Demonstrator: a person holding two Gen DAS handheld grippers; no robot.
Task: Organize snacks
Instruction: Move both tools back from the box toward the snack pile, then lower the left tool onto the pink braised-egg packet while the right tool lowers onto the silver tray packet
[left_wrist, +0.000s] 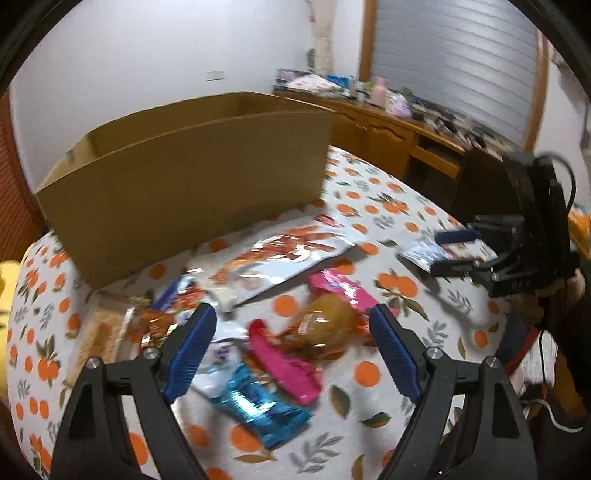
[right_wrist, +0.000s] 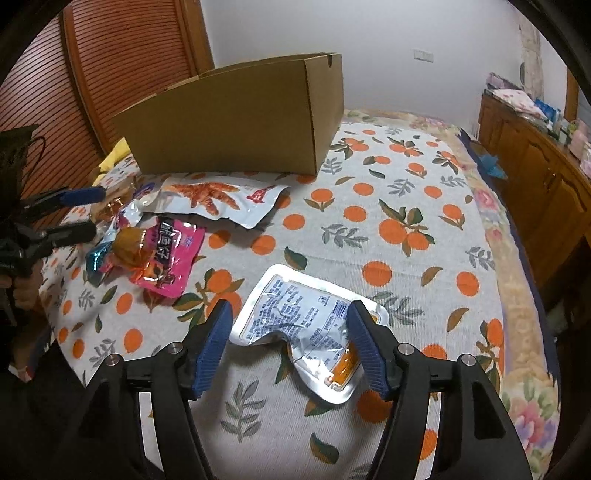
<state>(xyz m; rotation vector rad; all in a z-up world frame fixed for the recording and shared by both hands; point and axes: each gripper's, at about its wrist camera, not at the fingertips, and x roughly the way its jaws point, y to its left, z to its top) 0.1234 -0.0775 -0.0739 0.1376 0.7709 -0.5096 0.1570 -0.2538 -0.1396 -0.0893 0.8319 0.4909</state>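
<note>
At the left of the cloth, near the front wall of the cardboard box (left_wrist: 184, 192), lies the heap of snacks. The left gripper (left_wrist: 291, 350) hangs over it with its jaws spread wide and nothing between the pads. Under it sit a shiny blue wrapper (left_wrist: 258, 406), a magenta pack (left_wrist: 284, 362) and a clear-wrapped brown bun (left_wrist: 325, 321). Further off, toward the box, lies a long silver pouch (left_wrist: 288, 254) printed with orange shapes. All look light, thin and crinkly. The foil is probably slippery, so a pinch on a flat sealed edge should hold better than one across a puffed middle. The bun looks soft and would likely squash under a hard squeeze.

To the right, well apart from the heap, a silver packet (right_wrist: 303, 325) lies alone on the orange-print tablecloth (right_wrist: 406, 229). Small blue print covers its face, its near end is buckled, and an orange panel shows at one corner. The right gripper (right_wrist: 291, 350) straddles it, jaws parted. The right pad is at the packet's edge, the left pad clear, so nothing is pinched. The packet seems limp, likely to fold when lifted; its crimped rim is probably the firmest hold.
</note>
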